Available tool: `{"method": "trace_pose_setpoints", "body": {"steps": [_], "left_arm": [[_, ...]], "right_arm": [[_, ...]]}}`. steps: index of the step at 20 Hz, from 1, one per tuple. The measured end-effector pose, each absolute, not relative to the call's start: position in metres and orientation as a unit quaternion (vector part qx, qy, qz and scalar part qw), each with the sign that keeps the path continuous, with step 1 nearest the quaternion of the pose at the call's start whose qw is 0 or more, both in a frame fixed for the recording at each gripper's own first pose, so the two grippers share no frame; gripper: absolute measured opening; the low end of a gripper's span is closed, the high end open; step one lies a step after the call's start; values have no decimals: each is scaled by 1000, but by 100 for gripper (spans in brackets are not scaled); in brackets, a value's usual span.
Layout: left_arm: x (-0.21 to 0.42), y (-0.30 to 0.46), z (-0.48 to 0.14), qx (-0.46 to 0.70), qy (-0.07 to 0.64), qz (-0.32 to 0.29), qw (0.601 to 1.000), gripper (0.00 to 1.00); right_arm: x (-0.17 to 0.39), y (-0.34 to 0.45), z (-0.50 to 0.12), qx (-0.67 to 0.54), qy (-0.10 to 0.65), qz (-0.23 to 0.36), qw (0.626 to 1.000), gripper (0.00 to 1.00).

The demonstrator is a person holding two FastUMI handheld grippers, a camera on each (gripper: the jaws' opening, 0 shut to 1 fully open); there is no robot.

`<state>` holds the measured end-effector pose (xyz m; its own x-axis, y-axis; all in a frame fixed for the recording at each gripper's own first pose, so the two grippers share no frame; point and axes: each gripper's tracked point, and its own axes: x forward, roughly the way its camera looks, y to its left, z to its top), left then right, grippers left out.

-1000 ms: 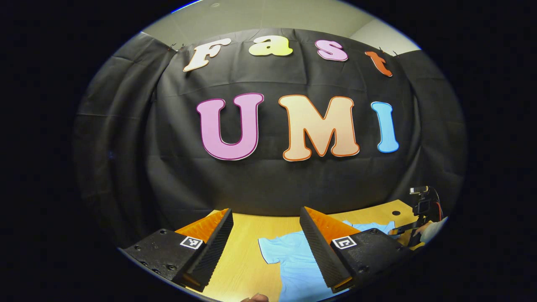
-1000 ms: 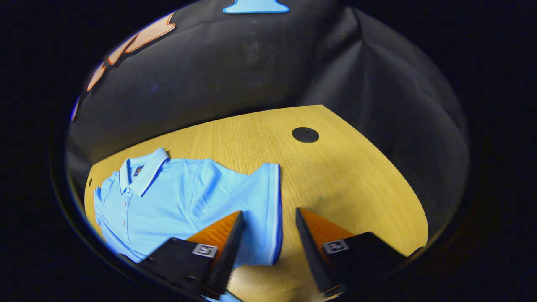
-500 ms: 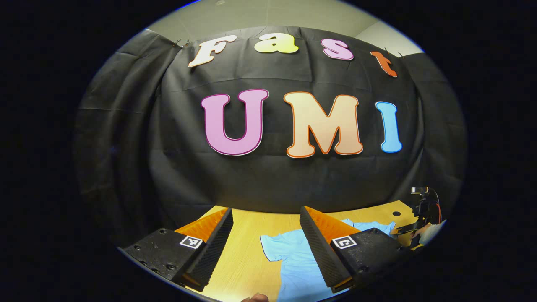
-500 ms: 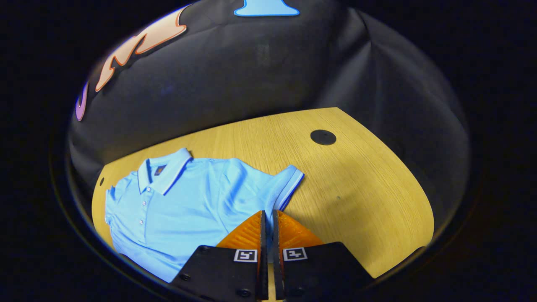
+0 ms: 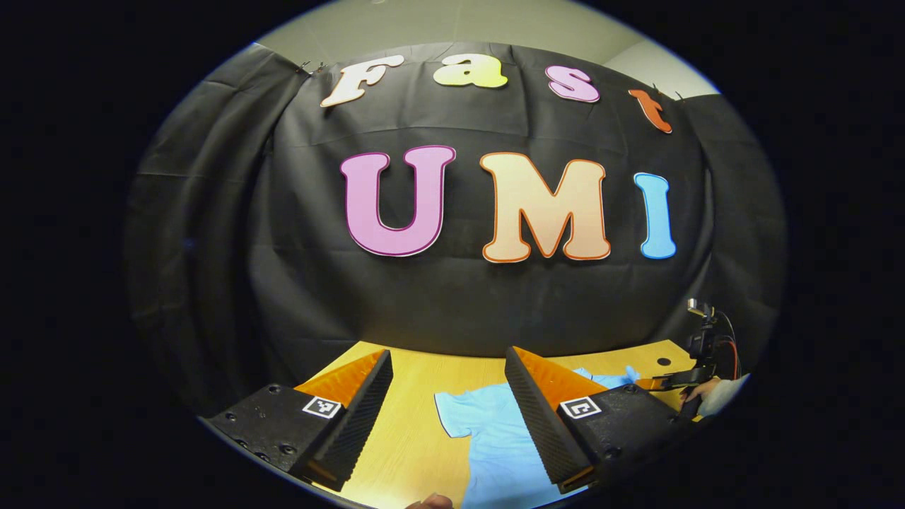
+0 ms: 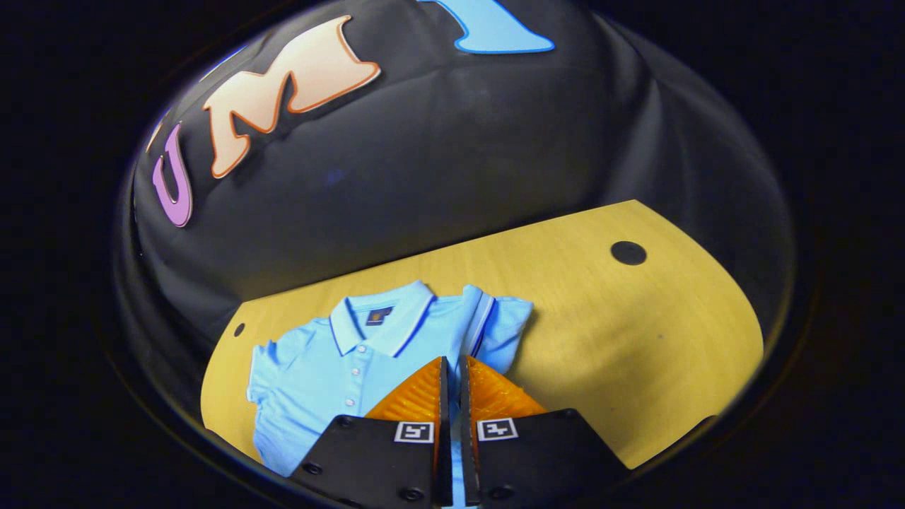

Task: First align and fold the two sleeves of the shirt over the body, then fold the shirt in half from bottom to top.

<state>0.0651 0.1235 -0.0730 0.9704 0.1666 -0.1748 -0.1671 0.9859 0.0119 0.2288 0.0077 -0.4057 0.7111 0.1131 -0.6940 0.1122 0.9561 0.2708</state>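
A light blue polo shirt [image 6: 332,360] lies face up on the wooden table [image 6: 601,339], collar toward the booth wall. My right gripper [image 6: 451,364] is shut on the shirt's right sleeve [image 6: 498,329], which is lifted and drawn in over the shirt's body beside the collar. In the left gripper view the same shirt [image 5: 488,431] lies on the table below my left gripper [image 5: 449,360], which stands open above the table with nothing between its fingers. The other sleeve [image 5: 452,413] lies flat, spread out to the side. The right gripper [image 5: 700,353] and the hand holding it show at far right.
A round black cap [image 6: 628,252] sits in the table top to the right of the shirt, and a small dark hole [image 6: 239,329] lies near the table's left edge. The black cloth wall closes off the back of the table.
My right gripper closed on the right sleeve's cuff edge, then lifted it and carried it leftward over the shirt's body. The left gripper stayed open and nearly still.
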Motion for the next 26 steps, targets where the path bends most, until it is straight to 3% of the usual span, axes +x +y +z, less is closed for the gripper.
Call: {"method": "trace_pose_setpoints", "body": {"steps": [8,9,12,14,16,17,19,20,22,24,26], "left_arm": [[66,141,-91,9,101,94,990,96],[69,143,-94,11,102,96,990,96],[80,144,-105,11,104,96,990,96],[93,143,-113,10,104,94,990,95],[108,143,-126,7,111,91,990,95],[116,142,-133,5,117,89,989,95],[130,144,-154,-3,127,88,988,95],[138,144,-165,-7,134,88,987,95],[158,146,-189,-12,155,88,984,95],[173,144,-215,-18,174,85,981,95],[191,144,-236,-14,186,81,979,94]], "right_arm": [[223,50,-440,133,402,9,906,8],[219,51,-437,127,402,13,907,12],[213,45,-415,94,385,21,918,78],[210,42,-392,68,363,31,929,96],[203,44,-368,54,344,45,936,98],[199,42,-357,50,336,48,939,93],[189,41,-336,51,322,53,944,98],[183,37,-327,50,318,52,945,93],[170,25,-314,36,313,51,948,98],[162,9,-303,20,309,46,950,93],[152,-4,-294,14,309,38,950,98]]}}
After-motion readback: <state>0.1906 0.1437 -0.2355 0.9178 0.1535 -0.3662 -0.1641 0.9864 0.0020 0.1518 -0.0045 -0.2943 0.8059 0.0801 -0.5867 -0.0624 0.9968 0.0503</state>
